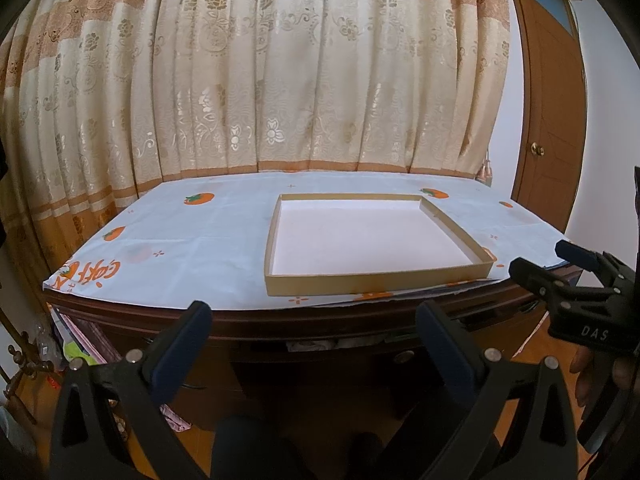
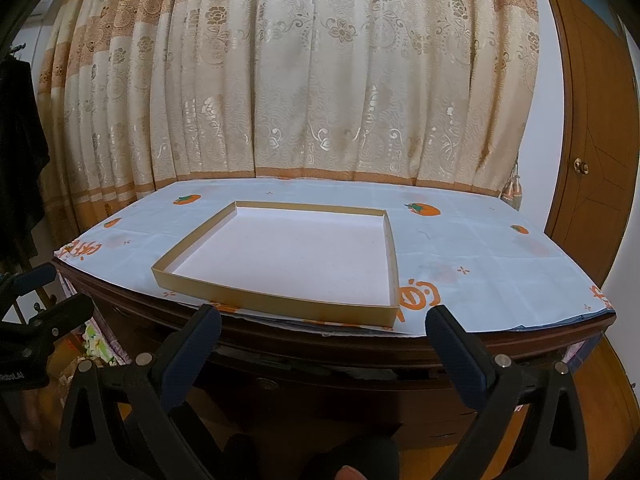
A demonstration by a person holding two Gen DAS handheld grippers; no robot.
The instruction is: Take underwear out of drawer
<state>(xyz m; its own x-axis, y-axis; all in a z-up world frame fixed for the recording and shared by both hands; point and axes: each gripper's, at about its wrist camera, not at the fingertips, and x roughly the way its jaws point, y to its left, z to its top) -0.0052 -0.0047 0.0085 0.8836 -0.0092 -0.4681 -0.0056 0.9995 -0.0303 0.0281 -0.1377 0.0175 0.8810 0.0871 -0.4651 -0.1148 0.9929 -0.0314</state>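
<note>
A dark wooden drawer [image 1: 320, 354] sits under the table top, a narrow crack open, with a round knob [image 1: 404, 356]. A bit of pale patterned fabric [image 1: 316, 345] shows in the crack; I cannot tell whether it is the underwear. My left gripper [image 1: 314, 312] is open in front of the drawer, holding nothing. My right gripper [image 2: 323, 316] is open too, level with the table edge above the drawer front [image 2: 304, 388] and its knob [image 2: 266, 384]. Each gripper shows in the other's view: the right gripper [image 1: 540, 258] at the right, the left gripper [image 2: 64, 288] at the left.
A shallow empty cardboard tray [image 1: 376, 280] [image 2: 276, 300] lies on a pale blue tablecloth [image 1: 180, 240] with orange fruit prints. A patterned curtain [image 1: 260, 80] hangs behind. A wooden door [image 1: 548, 120] stands at the right. Bags and clutter [image 1: 80, 344] crowd the floor at the left.
</note>
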